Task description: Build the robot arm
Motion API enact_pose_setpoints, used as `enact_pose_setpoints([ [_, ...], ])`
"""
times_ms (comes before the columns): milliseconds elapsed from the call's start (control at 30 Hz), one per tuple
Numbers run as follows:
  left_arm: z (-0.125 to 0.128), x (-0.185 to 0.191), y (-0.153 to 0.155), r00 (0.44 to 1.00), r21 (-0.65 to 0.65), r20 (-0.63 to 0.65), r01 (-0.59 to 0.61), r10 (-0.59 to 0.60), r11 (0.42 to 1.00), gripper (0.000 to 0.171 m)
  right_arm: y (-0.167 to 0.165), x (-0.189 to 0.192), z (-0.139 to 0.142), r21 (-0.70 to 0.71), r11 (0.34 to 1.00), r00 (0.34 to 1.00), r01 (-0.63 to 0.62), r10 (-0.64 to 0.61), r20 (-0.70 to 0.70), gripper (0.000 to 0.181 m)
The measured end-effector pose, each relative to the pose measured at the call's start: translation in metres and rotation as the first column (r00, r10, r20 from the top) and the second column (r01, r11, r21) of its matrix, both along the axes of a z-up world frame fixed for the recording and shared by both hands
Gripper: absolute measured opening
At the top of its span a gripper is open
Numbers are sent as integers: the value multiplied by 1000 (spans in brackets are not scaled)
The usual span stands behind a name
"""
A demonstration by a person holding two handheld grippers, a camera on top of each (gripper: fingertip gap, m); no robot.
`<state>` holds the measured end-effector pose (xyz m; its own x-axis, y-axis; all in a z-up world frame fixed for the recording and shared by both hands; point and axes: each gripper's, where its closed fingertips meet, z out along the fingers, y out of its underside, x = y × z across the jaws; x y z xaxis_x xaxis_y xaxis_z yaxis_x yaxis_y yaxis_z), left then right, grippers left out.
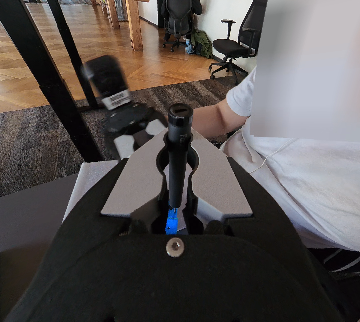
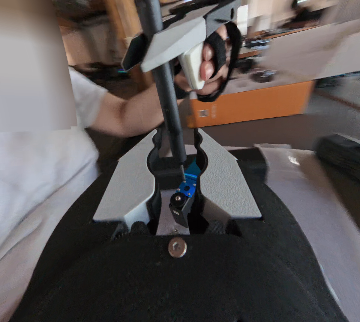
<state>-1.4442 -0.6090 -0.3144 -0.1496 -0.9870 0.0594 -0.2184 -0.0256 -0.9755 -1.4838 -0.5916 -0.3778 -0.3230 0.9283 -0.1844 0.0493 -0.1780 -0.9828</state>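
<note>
Skinny black screwdriver (image 1: 178,159) squeezed tight in the left gripper (image 1: 178,149), tip down on the little blue part (image 2: 188,184).

Blue part, with its black block (image 2: 180,210), pinched between the right gripper (image 2: 177,192) fingers, low over something white. Might slip: tiny tip, tiny screw, tool leaning. Pushing sideways could pop the tip off and scratch the blue. Squeezing too softly could let the part twist or drop. Right picture blurry, so hard to tell more.

Bright, even daylight in both views; wide-angle bending at the edges; the right wrist view smears with motion blur throughout.
</note>
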Motion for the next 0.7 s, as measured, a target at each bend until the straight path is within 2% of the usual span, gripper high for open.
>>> enact_pose_setpoints([
  [33,0,0,0,1000,-2,1,0,0,1000,10,6,4,0,60,982,983,181,-182,7,33],
  [67,0,0,0,1000,-4,5,2,-2,1000,10,9,10,5,119,930,937,348,-348,-20,35],
  [133,0,0,0,1000,-12,12,6,-6,1000,10,-3,20,20,176,807,826,564,-553,-109,33],
  [200,1,1,0,1000,-19,17,10,-9,1000,10,-12,25,26,232,666,704,709,-692,-162,29],
  [233,1,2,0,1000,-23,19,11,-11,1000,10,-8,28,25,273,569,623,776,-761,-182,30],
  [300,1,2,1,1000,-23,18,6,-6,1000,10,-6,23,21,346,464,550,815,-807,-213,31],
  [333,0,3,1,1000,-23,17,3,-3,1000,10,-6,18,18,335,461,540,822,-818,-200,32],
  [400,0,3,1,1000,-18,13,-3,4,1000,10,-11,7,14,271,498,553,823,-811,-190,25],
  [433,0,3,2,1000,-19,12,-8,9,1000,10,-10,6,11,264,485,538,834,-822,-189,24],
  [533,0,2,3,1000,-25,16,-13,13,1000,10,-8,5,5,284,473,530,834,-830,-173,20],
  [700,0,4,3,1000,-32,21,-7,8,999,10,-4,0,-8,273,505,547,819,-830,-106,18],
])
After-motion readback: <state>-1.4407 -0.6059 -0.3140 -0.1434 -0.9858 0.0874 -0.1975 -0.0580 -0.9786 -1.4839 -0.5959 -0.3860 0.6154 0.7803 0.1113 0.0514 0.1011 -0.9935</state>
